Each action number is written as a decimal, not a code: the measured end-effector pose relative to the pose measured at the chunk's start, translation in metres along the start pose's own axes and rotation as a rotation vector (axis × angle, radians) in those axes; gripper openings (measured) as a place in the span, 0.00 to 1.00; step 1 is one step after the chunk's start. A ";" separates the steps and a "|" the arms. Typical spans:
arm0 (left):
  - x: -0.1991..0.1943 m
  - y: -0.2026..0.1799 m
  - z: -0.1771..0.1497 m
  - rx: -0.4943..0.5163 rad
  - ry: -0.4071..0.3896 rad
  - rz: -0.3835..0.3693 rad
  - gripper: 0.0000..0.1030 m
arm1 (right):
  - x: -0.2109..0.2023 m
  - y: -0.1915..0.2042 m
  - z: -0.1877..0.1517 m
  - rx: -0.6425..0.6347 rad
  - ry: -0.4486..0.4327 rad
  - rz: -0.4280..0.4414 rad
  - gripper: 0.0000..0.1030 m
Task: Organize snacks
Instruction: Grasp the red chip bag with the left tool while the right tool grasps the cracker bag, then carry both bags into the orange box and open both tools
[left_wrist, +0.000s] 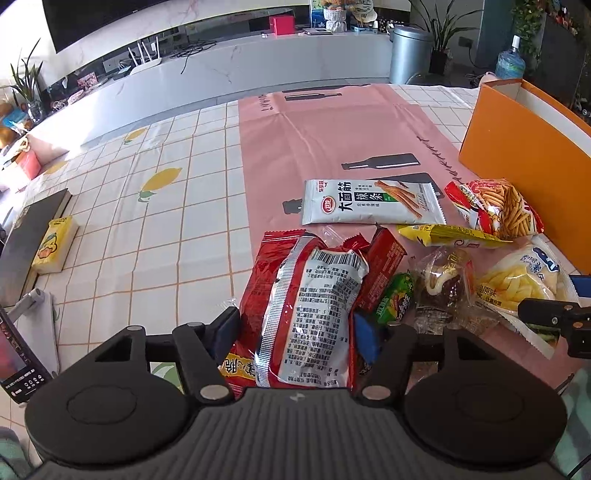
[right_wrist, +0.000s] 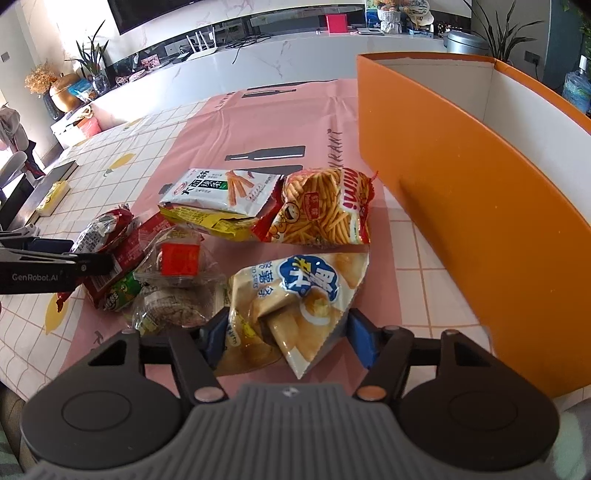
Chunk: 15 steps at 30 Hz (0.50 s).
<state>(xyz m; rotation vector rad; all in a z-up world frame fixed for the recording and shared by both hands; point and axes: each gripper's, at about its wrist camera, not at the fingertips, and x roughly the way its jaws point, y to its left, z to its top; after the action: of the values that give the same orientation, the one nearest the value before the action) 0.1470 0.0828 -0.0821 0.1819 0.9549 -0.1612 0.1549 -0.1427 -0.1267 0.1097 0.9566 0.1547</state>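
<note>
Standing open-topped, the orange box (right_wrist: 461, 206) hides its contents; left tongs (left_wrist: 295, 332) clamp a red bag (left_wrist: 306, 314), right tongs (right_wrist: 286, 339) a pale bag (right_wrist: 295, 306).

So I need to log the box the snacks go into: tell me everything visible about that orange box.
The orange box is a large, open-topped carton, seemingly cardboard, with smooth orange outer walls and a plain whitish inside. It stands upright on the checked tablecloth, at the pink mat's edge, right of the snack pile. Its contents are hidden. Nothing visibly touches it.
</note>
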 end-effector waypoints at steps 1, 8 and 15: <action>-0.003 -0.002 0.000 0.006 -0.011 0.014 0.70 | 0.000 0.000 0.000 0.000 -0.001 0.002 0.57; -0.035 -0.016 -0.004 -0.012 -0.073 0.021 0.70 | -0.013 -0.005 -0.003 0.024 -0.010 0.027 0.46; -0.075 -0.035 -0.008 -0.041 -0.125 -0.021 0.70 | -0.045 -0.008 -0.009 0.029 -0.057 0.058 0.42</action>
<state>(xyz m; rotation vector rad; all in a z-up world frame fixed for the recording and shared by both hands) 0.0905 0.0543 -0.0275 0.1223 0.8353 -0.1705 0.1230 -0.1582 -0.0965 0.1678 0.8992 0.1904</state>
